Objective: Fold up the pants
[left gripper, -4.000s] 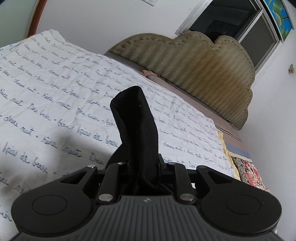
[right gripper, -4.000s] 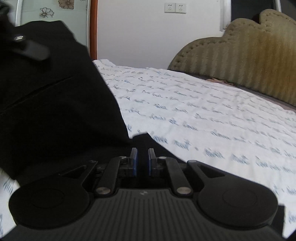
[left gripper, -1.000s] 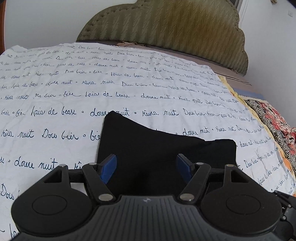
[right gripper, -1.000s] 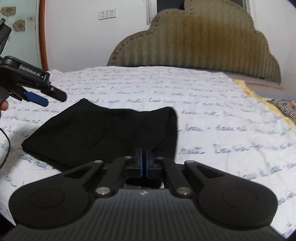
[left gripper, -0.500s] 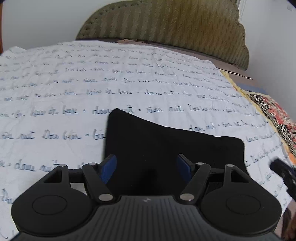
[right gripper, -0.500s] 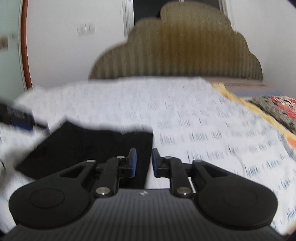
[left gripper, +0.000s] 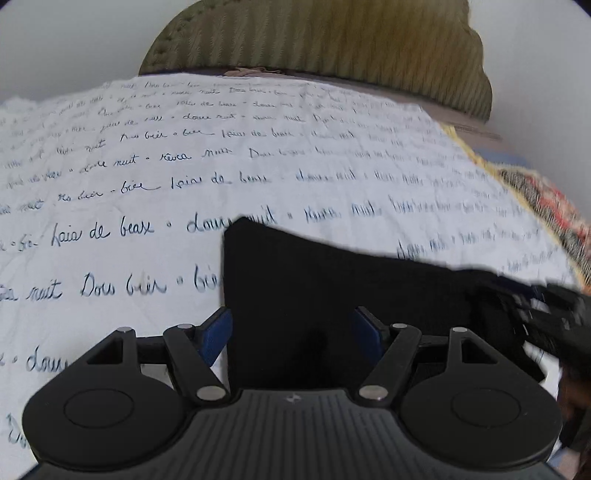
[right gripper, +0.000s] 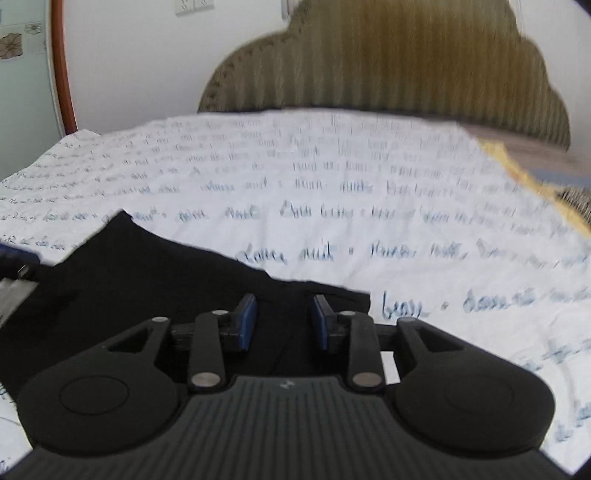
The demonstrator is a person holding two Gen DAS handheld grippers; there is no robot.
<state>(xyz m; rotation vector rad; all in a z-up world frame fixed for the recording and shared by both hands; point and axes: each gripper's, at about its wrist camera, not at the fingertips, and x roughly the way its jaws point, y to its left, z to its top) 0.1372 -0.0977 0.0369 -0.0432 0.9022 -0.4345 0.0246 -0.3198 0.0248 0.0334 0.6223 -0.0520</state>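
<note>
The black pants [left gripper: 332, 288] lie folded flat on the bed's white sheet with blue script [left gripper: 147, 166]. My left gripper [left gripper: 293, 332] is open wide and empty, its blue pads just above the pants' near left edge. My right gripper [right gripper: 283, 319] is open and empty over the pants [right gripper: 147, 280] near their right end. The right gripper also shows blurred at the right edge of the left wrist view [left gripper: 543, 310]. A tip of the left gripper shows at the left edge of the right wrist view [right gripper: 14, 258].
An olive padded headboard [left gripper: 332, 48] stands at the far end of the bed. A patterned red and black cloth [left gripper: 546, 206] lies along the bed's right side. A wall with a socket [right gripper: 192, 5] and a door frame [right gripper: 61, 66] is at the back left.
The right gripper has let go of the pants and opened wider. The left gripper stays open. The pants, held up four seconds ago, lie flat on the bed.
</note>
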